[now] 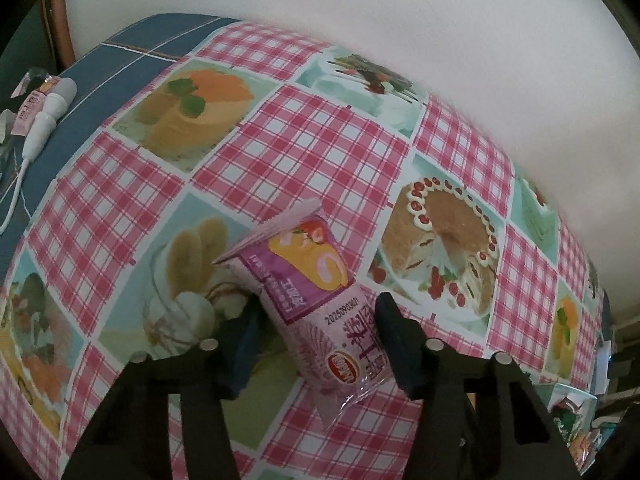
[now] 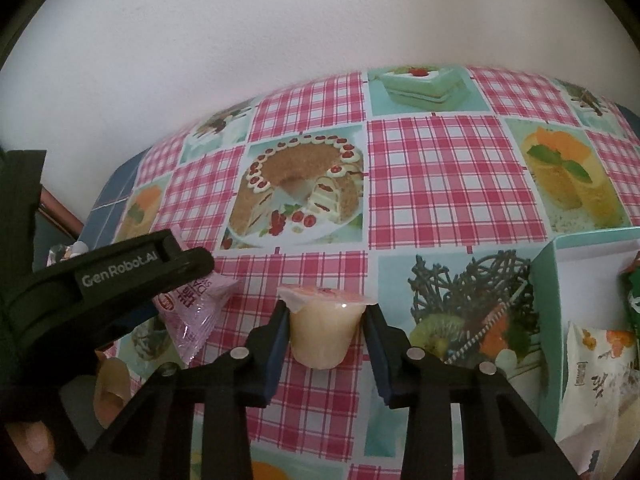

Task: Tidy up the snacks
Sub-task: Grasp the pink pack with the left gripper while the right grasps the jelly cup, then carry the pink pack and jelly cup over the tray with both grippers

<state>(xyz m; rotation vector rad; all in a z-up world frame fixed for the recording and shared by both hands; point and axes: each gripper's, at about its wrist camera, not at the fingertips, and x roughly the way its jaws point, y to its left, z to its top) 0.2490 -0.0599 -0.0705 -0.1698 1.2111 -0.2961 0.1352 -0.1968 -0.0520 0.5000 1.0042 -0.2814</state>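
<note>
A pink cake-roll packet (image 1: 316, 292) stands tilted between the fingers of my left gripper (image 1: 316, 316), which is shut on it above the checked tablecloth (image 1: 304, 152). In the right wrist view the left gripper (image 2: 120, 276) reaches in from the left, with the packet's clear end (image 2: 196, 316) hanging below it. My right gripper (image 2: 326, 312) is shut on a pale jelly cup (image 2: 324, 326) with a foil lid and holds it upright over the cloth (image 2: 440, 168).
A teal box (image 2: 560, 320) at the right edge holds snack packets, among them a white one (image 2: 600, 380) and a green one (image 2: 634, 296). A white corded device (image 1: 48, 116) and small wrappers (image 1: 32, 96) lie at the far left on blue cloth. A wall stands behind the table.
</note>
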